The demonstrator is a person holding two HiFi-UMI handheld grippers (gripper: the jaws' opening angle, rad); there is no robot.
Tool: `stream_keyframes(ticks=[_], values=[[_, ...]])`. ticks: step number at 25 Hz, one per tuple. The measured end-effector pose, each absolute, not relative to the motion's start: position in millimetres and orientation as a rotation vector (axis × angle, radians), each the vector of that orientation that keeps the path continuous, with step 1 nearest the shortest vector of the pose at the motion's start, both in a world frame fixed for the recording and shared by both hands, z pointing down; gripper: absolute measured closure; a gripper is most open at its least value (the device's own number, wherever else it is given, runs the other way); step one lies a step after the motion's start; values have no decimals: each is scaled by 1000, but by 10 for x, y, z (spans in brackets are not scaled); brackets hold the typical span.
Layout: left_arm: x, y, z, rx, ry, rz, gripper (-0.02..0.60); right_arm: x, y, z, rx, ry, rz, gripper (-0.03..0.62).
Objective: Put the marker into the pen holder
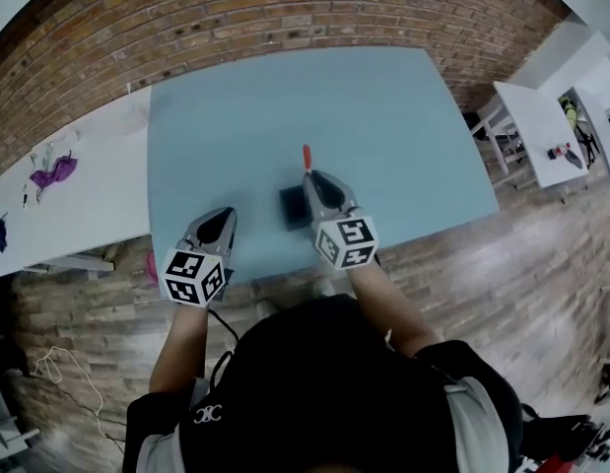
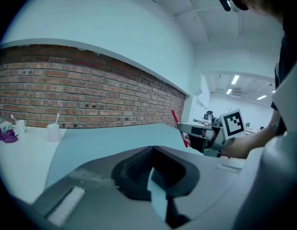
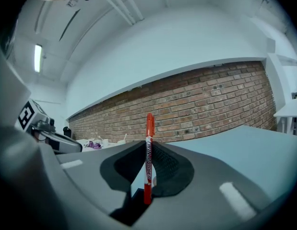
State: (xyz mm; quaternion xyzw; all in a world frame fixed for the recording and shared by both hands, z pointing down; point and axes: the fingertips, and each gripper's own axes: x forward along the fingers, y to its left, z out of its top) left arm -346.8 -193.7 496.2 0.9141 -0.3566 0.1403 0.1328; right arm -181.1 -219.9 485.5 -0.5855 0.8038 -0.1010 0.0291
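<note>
The blue table [image 1: 383, 116] fills the middle of the room, with the brick wall [image 1: 236, 18] beyond its far edge at twelve o'clock. The person stands at the near edge, at six o'clock, with a gripper in each hand.

The right gripper [image 1: 309, 177] reaches over the near part of the table and pinches the red marker [image 1: 306, 156] between its jaws. In the right gripper view the marker stands upright. Its red cap rises above the jaw tips, its pale printed barrel is clamped between the pads, and its lower red end sits down in the slot behind them. From above, the cap sticks out of the jaws towards twelve o'clock.

The pen holder [image 1: 293, 207], a small dark square box, sits on the table at about nine o'clock from the right gripper, just beside its body. From here I cannot tell whether the two touch. The marker is outside the holder, a little beyond it at about one o'clock.

The left gripper [image 1: 224, 217] hangs over the near edge of the table, at about eight o'clock from the holder and apart from it. Its jaws stand a narrow slit apart, with blue table showing through and nothing between them.

A white table [image 1: 88, 205] adjoins at nine o'clock, with a purple cloth [image 1: 53, 173] on it.
</note>
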Motion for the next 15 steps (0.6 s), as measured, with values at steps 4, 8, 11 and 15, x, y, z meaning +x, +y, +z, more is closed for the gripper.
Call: stream_keyframes(ticks=[4, 8, 11, 15], values=[[-3439, -1887, 4954, 2631, -1080, 423, 575, -1931, -2323, 5068, -1839, 2578, -301, 545], [-3420, -1842, 4946, 2614, -1124, 426, 575, -2002, -2362, 5276, -1837, 2671, -275, 545], [-3474, -1830, 4963, 2599, -1146, 439, 575, -2048, -2379, 5415, -1839, 2720, -275, 543], [-3523, -1835, 4961, 2588, -1174, 439, 575, -2095, -2364, 5427, -1847, 2763, -274, 543]])
